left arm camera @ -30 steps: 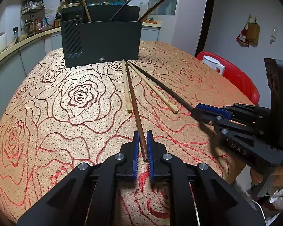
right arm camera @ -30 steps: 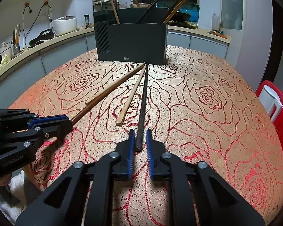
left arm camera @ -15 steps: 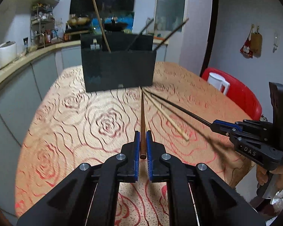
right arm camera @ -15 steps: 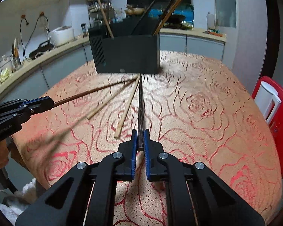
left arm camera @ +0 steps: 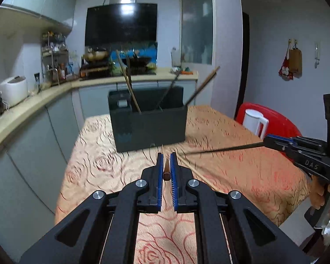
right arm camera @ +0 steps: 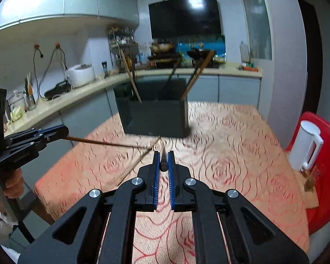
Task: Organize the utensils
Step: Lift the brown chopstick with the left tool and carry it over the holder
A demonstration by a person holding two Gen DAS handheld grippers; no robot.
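My left gripper (left arm camera: 166, 156) is shut on a brown chopstick (left arm camera: 166, 171), held above the table and pointing at the black utensil holder (left arm camera: 149, 125); it also shows in the right wrist view (right arm camera: 61, 131) with the brown chopstick (right arm camera: 99, 142). My right gripper (right arm camera: 164, 155) is shut on a black chopstick (right arm camera: 164, 161), also raised; it shows in the left wrist view (left arm camera: 267, 140) with the black chopstick (left arm camera: 224, 149). The holder (right arm camera: 154, 118) has several chopsticks standing in it. Light wooden chopsticks (right arm camera: 138, 161) lie on the table.
The table has a rose-patterned cloth (left arm camera: 242, 165). A red chair with a white jug (right arm camera: 305, 147) stands to the right. A kitchen counter (left arm camera: 33, 101) runs along the left and back.
Both grippers have lifted their chopsticks off the table and risen; the view now looks level at the holder from higher up.
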